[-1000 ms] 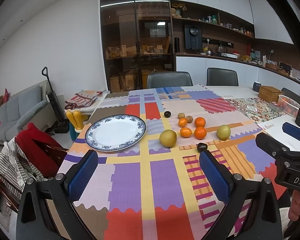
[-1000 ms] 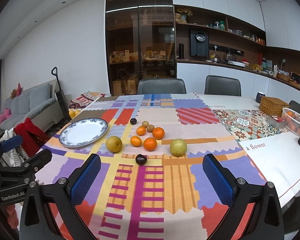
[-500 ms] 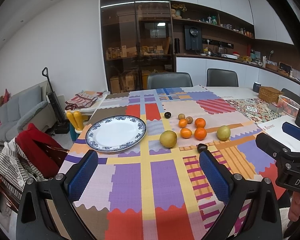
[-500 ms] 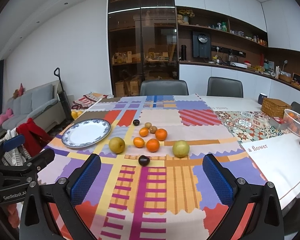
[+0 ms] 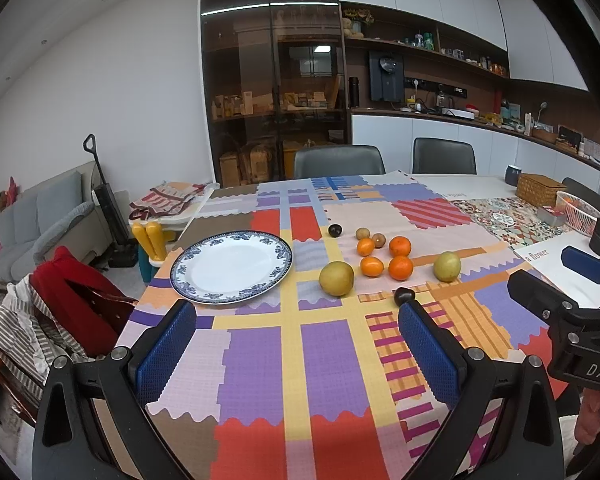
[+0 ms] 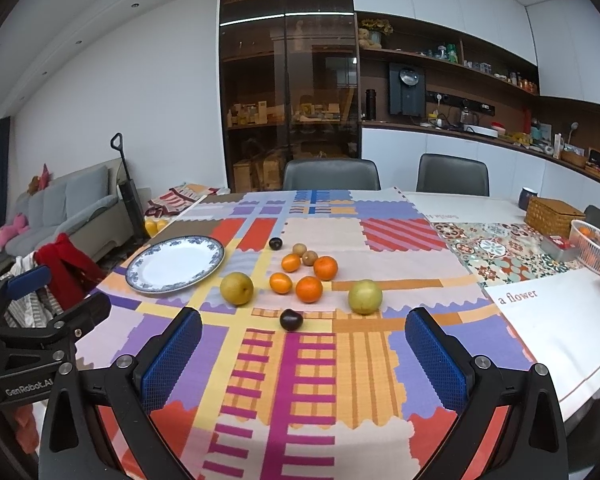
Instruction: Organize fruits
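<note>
Both tools hover level above the near edge of the patchwork tablecloth (image 5: 260,364), pointing across the table. The left gripper (image 5: 298,354) and the right gripper (image 6: 304,356) are spread wide, grasping nothing. The fruits (image 6: 309,289) lie loose on the cloth, just right of the bare blue-rimmed plate (image 5: 231,266); a dark plum (image 6: 291,319) lies nearest.

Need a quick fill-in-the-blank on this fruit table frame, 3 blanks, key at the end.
1. The blue-rimmed plate holds ____ fruit.
2. The number of orange citrus fruits on the tablecloth is ____.
3. Both the left gripper and the right gripper have their jaws ____.

Missing words: no; four; open
</note>
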{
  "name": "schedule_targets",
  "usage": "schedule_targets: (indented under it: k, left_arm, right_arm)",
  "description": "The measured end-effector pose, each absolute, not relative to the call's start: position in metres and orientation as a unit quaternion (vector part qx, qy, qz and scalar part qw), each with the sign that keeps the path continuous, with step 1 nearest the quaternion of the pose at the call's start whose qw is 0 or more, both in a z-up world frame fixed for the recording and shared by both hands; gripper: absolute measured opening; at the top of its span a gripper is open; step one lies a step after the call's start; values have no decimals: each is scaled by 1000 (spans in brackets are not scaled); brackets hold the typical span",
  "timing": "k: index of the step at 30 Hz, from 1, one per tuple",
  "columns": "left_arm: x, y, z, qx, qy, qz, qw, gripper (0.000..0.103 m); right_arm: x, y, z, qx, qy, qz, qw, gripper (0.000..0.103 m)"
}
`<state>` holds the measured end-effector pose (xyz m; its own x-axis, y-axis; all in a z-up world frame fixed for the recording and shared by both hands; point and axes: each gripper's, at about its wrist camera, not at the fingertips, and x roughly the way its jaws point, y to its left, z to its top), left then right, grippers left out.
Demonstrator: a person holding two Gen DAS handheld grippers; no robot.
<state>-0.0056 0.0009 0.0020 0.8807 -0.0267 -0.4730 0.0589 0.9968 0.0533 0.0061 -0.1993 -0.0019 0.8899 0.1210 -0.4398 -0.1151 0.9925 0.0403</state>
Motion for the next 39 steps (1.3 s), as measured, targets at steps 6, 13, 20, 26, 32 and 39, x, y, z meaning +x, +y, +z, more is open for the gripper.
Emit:
schedule_targets:
  k: [6,13,20,26,32,39]
  left_arm:
    - [-3,2,0,32,246,-31,968,103]
    - [13,6,-6,45,250,-53,966,101]
    - [42,6,-14,71,251,-82,962,97]
    - [72,6,-25,98,258,-105,955,90]
    - [103,4,-35,109,274,-140,945,85]
    - [137,-5,-53,130,292,-170,932,82]
  right_arm:
    - [9,-196,-5,3,230,62,971,103]
    - [20,-191,-12,-8,238,63,969,103]
    - [41,-185,-19,-14,244,61,968,103]
    - [68,-181,-31,-18,264,58,963,102]
    - [94,-175,-46,-18,292,62,954,98]
    - [123,-172,-67,-14,330,66,941,88]
